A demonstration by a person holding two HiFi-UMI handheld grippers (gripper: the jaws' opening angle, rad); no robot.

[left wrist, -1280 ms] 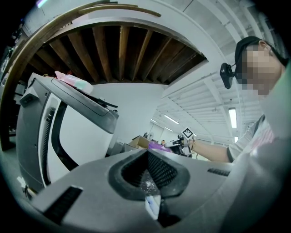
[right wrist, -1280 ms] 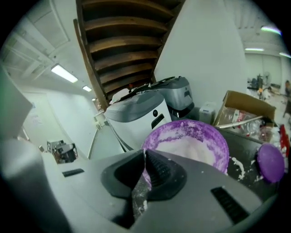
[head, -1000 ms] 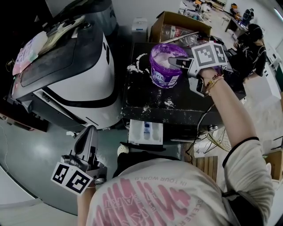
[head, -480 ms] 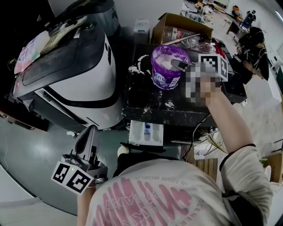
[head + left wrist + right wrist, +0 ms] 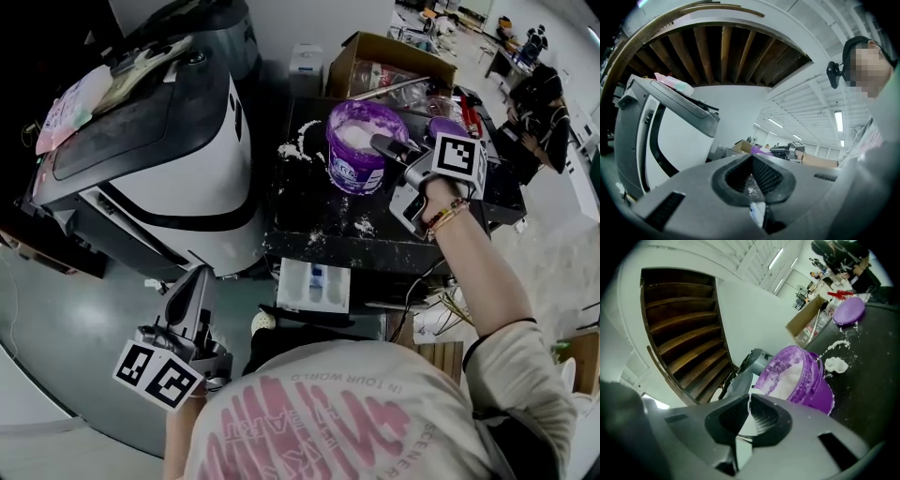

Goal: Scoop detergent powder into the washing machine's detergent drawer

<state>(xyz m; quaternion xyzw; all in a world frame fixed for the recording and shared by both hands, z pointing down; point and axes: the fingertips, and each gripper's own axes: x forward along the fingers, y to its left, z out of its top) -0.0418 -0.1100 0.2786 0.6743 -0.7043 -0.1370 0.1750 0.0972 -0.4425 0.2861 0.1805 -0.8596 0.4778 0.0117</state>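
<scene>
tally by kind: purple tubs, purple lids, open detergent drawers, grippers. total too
purple tub: 1
purple lid: 1
detergent drawer: 1
grippers: 2, the left gripper and the right gripper
Total: 5

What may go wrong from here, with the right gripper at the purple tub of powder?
1. The right gripper has just been closing its jaws on a thin white piece, probably the scoop; it may twist or slip.
2. That gripper is at the rim of the purple tub; a push might tip it.
3. The drawer lies lower, in front of the black top, where spilled powder lies; more may fall on the way.
</scene>
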